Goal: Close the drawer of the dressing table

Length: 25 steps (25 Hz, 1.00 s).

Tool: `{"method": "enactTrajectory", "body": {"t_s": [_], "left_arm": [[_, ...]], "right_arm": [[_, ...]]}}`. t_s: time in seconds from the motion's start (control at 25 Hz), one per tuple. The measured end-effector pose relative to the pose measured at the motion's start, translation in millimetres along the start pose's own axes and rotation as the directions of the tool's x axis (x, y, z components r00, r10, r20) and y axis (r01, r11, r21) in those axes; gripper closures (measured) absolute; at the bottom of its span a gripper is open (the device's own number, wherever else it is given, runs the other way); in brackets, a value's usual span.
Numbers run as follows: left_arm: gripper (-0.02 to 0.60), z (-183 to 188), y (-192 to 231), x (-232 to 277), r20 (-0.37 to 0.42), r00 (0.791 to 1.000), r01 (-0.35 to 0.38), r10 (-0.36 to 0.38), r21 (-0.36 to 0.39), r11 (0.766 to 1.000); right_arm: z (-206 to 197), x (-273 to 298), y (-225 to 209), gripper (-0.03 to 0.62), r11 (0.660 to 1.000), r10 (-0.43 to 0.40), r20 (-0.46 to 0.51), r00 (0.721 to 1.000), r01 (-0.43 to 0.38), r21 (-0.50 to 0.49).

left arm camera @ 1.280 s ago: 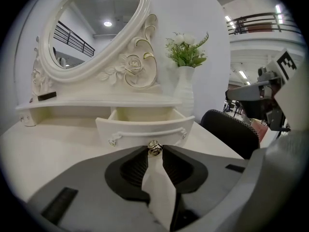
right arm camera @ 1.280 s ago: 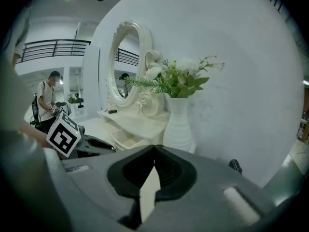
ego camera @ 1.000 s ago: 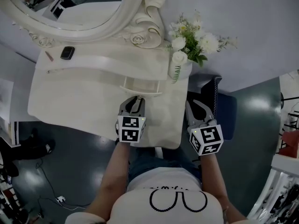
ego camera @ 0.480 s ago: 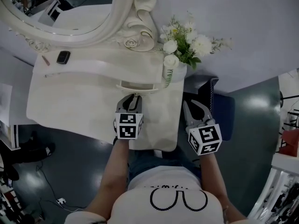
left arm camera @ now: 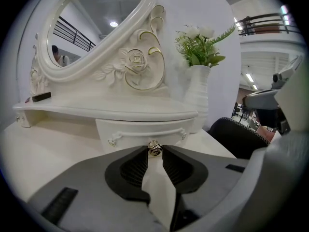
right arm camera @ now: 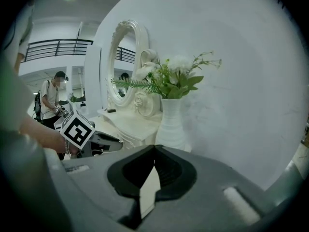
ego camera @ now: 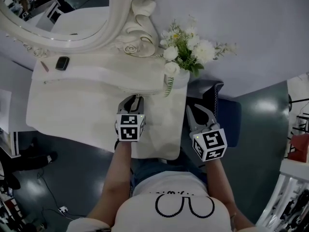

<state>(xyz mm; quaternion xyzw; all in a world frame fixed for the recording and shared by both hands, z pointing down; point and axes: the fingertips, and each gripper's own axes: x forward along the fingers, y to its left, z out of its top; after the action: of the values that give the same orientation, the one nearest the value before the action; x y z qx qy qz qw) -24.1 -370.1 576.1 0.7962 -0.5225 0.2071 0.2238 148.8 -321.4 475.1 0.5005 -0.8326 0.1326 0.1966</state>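
Note:
The white dressing table [ego camera: 72,110] has a small drawer [left arm camera: 140,129] under its raised shelf, near the mirror. In the left gripper view the drawer front stands almost flush below the shelf edge. My left gripper [left arm camera: 154,149] is shut on the drawer's small metal knob [left arm camera: 154,147], which sits between its black fingertips. From the head view the left gripper [ego camera: 136,98] points at the shelf edge. My right gripper [ego camera: 192,111] hangs off the table's right edge, its jaws shut on nothing [right arm camera: 154,148].
A white vase of flowers [ego camera: 169,74] stands on the table just right of the drawer. The oval mirror [ego camera: 72,13] rises behind the shelf. A small dark object [ego camera: 62,63] lies on the shelf at the left. A dark chair [ego camera: 227,112] stands beside the right gripper.
The drawer has slid in under the shelf. My left gripper moved toward the mirror with the knob in its jaws. The right gripper has hardly moved.

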Motion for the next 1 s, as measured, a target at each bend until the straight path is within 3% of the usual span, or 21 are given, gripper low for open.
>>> {"method": "enactTrajectory", "body": {"t_s": [0.44, 0.64, 0.72, 0.92, 1.0], "left_arm": [[0.489, 12, 5, 16, -0.001, 1.0, -0.002, 0.002, 0.015, 1.0], [0.484, 11, 7, 19, -0.015, 1.0, 0.023, -0.024, -0.019, 1.0], [0.436, 11, 10, 19, -0.031, 0.999, 0.011, -0.012, -0.025, 1.0], [0.174, 7, 12, 11, -0.058, 0.998, 0.021, -0.025, -0.075, 0.997], [0.15, 9, 13, 3, -0.039, 0.999, 0.021, -0.025, -0.091, 0.996]], "right_arm": [[-3, 0, -7, 0.591, 1.0, -0.006, -0.009, 1.0, 0.006, 0.009], [-2, -1, -3, 0.591, 1.0, -0.005, -0.006, 1.0, 0.005, 0.003], [-1, -2, 0, 0.591, 1.0, -0.002, -0.004, 1.0, 0.002, 0.0], [1, -8, 9, 0.591, 1.0, -0.007, 0.002, 1.0, 0.007, -0.008], [2, -11, 12, 0.591, 1.0, -0.012, 0.006, 1.0, 0.012, -0.01]]}}
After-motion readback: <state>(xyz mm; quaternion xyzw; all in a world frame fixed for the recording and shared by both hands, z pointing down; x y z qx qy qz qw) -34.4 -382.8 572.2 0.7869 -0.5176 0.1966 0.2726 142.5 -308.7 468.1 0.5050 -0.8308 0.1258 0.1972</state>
